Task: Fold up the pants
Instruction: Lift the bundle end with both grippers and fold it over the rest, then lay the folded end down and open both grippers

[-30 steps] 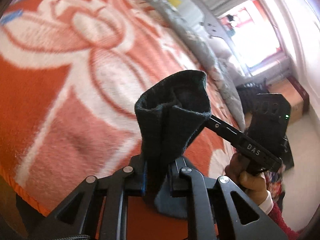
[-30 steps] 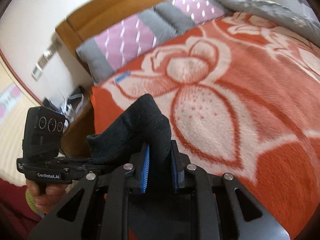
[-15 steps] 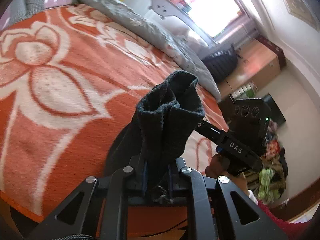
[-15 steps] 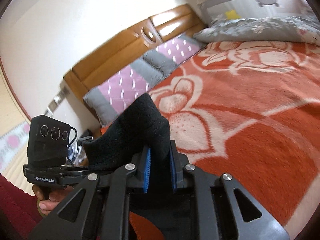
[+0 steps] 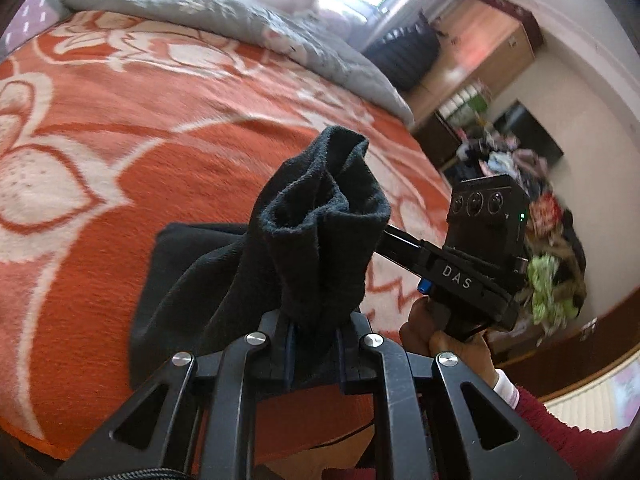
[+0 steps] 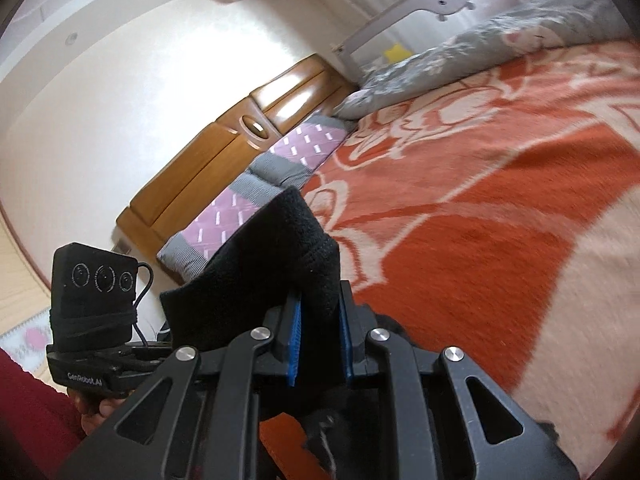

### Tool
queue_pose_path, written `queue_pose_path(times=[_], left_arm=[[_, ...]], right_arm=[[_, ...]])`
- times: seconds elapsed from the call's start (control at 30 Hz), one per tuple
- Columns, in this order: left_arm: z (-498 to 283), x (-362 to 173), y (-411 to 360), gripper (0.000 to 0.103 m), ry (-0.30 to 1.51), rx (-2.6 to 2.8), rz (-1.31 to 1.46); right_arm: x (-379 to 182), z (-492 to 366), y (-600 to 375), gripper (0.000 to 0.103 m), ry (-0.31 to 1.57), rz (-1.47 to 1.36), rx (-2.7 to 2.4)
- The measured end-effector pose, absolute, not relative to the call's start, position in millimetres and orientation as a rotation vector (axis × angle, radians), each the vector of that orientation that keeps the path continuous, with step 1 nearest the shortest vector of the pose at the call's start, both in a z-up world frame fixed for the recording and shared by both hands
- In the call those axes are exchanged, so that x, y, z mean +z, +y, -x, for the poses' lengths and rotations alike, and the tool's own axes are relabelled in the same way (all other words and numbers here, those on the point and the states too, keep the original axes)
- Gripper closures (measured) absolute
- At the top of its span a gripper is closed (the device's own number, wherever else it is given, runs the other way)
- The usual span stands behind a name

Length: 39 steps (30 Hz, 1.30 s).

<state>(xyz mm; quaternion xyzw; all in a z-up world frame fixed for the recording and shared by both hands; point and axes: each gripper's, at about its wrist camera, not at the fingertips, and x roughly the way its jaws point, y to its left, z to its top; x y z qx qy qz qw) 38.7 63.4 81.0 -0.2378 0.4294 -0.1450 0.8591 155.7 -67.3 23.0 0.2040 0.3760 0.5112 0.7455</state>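
The black pants (image 5: 312, 240) are pinched in my left gripper (image 5: 314, 354); a bunched fold stands up above the fingers and the rest trails down left onto the orange bed blanket (image 5: 120, 120). My right gripper (image 6: 318, 344) is shut on another bunch of the same black pants (image 6: 272, 256), held above the blanket (image 6: 500, 200). Each gripper shows in the other's view: the right one at the right of the left wrist view (image 5: 472, 272), the left one at the left of the right wrist view (image 6: 96, 312).
A grey quilt (image 5: 248, 28) lies along the bed's far side. A purple and grey pillow (image 6: 256, 184) rests against the wooden headboard (image 6: 240, 136). A wooden cabinet (image 5: 480, 48) and piled clothes (image 5: 540, 240) stand beyond the bed's foot.
Both grippers have risen and tilted up with the pants held; more of the room shows, and part of the pants now drapes on the blanket to the left.
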Motion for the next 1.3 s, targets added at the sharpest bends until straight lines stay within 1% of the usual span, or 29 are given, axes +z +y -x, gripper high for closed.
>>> queue_pose_path(times=[0.27, 0.47, 0.63, 0.73, 0.83, 0.97, 1.2, 1.3], left_arm=[[-49.2, 58.9, 8.1, 0.089, 0.965, -0.346, 0.36], [-55.1, 40.1, -18.8, 0.089, 1.001, -0.369, 0.291], [-56.3, 21.7, -36.7, 0.088, 1.038, -0.388, 0.247], [-57.9, 10.2, -46.9, 0.087, 1.059, -0.405, 0.224], [-58.7, 0.6, -53.5, 0.083, 1.073, -0.422, 0.208], [-59.7, -3.1, -55.0, 0.073, 1.075, -0.445, 0.2], [-57.9, 0.6, -51.5, 0.067, 1.08, -0.477, 0.225], [-54.3, 1.9, -49.6, 0.06, 1.085, -0.5, 0.237]], right_arm=[[-6.8, -152.0, -108.2, 0.086, 0.834, -0.51, 1.043], [-25.5, -147.1, -129.7, 0.085, 0.853, -0.533, 0.997], [-33.1, -139.8, -137.0, 0.085, 0.873, -0.492, 0.951], [-38.3, -135.6, -145.0, 0.082, 0.902, -0.462, 0.904], [-43.1, -129.0, -154.2, 0.082, 0.941, -0.428, 0.841], [-42.7, -120.5, -164.7, 0.082, 0.958, -0.394, 0.762], [-34.9, -114.8, -183.8, 0.081, 0.956, -0.417, 0.677], [-29.4, -112.4, -185.0, 0.078, 0.952, -0.403, 0.651]])
